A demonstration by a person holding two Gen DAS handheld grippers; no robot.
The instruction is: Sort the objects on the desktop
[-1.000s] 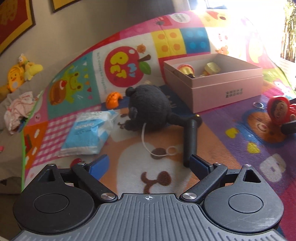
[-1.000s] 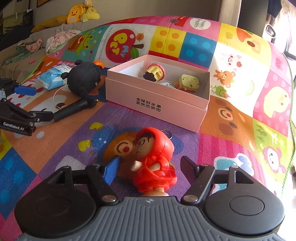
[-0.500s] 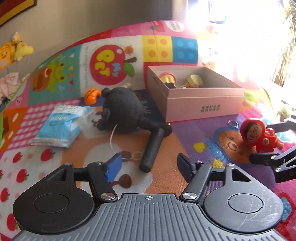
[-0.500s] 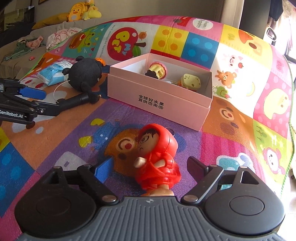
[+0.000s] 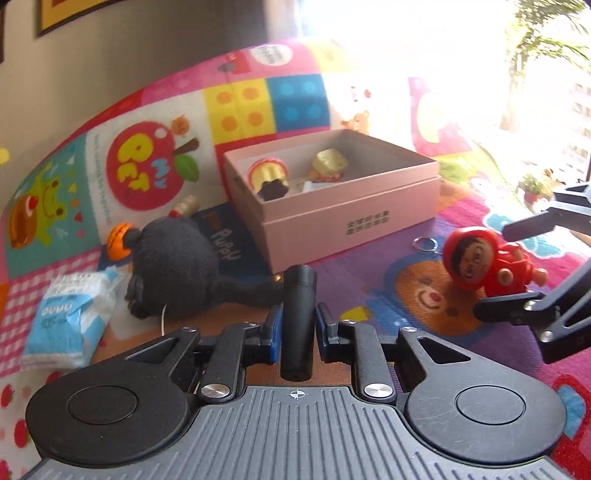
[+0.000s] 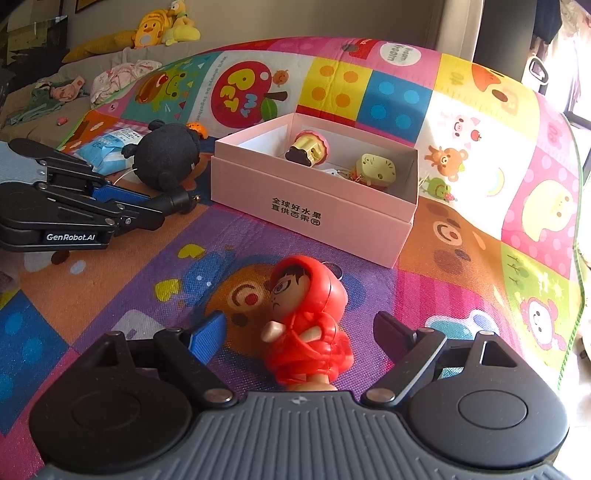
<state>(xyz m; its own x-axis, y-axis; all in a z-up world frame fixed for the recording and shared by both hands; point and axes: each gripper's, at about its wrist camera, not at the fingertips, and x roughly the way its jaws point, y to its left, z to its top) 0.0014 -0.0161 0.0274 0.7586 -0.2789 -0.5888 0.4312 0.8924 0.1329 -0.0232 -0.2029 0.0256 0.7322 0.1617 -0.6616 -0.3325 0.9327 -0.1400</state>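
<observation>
1. The left gripper [image 5: 297,328] has just closed its jaws; they are clamped on the black cylinder [image 5: 298,314], which lies on the play mat [image 5: 369,280] and points away toward the pink box [image 5: 332,206].
2. The right gripper [image 6: 295,332] stands with its jaws apart, and the red hooded figure [image 6: 306,325] lies between them with neither pad touching it.
3. The black plush toy [image 5: 173,273] lies just left of the cylinder's far end, one dark limb reaching to the cylinder.
4. A blue tissue pack [image 5: 70,317] lies left of the plush, and a small orange toy [image 5: 118,240] sits at the plush's far side.
5. The pink box is open, just beyond the cylinder's far tip; a pink-and-gold toy [image 5: 267,177] and a pale yellow toy [image 5: 328,164] lie in it.
6. A metal ring [image 5: 424,243] lies on the mat between the box and the red figure.
7. In the right wrist view the box's near wall stands between the red figure and the box's inside.
8. Bare mat lies between the two grippers, and to the right of the red figure toward the mat's right edge.
9. Beyond the mat's far left edge, clothes [image 6: 118,74] and a yellow plush [image 6: 155,29] lie on a sofa.
</observation>
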